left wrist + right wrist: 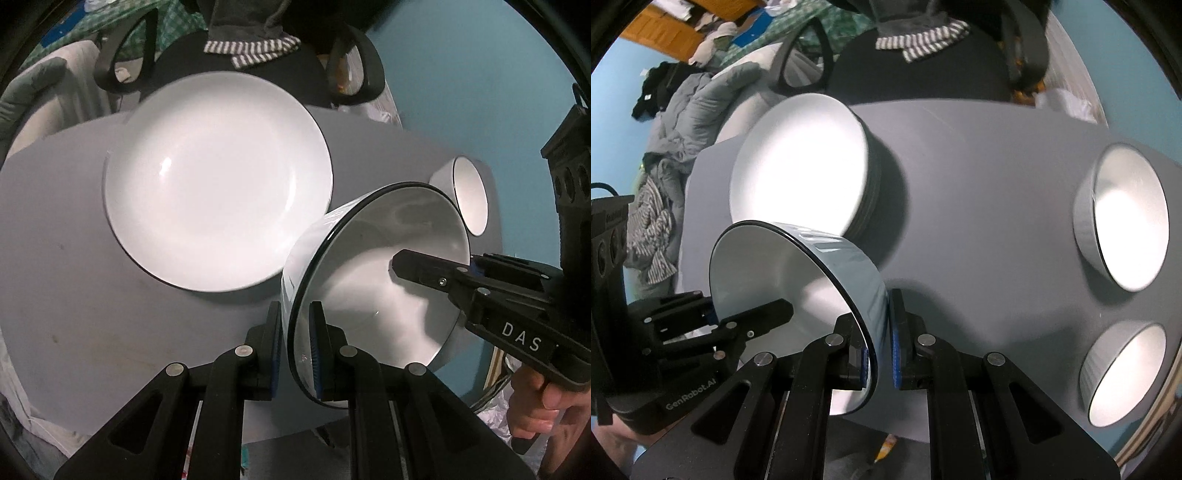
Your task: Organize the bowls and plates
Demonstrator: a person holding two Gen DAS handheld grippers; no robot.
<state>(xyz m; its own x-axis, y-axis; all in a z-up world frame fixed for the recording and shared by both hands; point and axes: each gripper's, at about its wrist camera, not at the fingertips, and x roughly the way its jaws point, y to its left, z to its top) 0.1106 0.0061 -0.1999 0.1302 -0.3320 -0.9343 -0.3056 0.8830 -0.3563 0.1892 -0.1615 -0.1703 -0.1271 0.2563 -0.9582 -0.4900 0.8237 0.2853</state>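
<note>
Bowl (373, 280) airborne, both grippers clamped on opposite rim edges.
We judge it glazed, slick, breakable: left gripper (295, 350) and right gripper (879, 354) must grip evenly.

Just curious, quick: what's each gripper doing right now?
Left gripper: closed on the bowl rim.
Right gripper: closed on the same bowl's opposite rim.

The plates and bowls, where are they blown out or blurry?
Left wrist view: plate stack glares white, its right edge smeared. Right wrist view: the stack and two standing bowls overexposed inside; held bowl evenly lit, shadowed.
</note>
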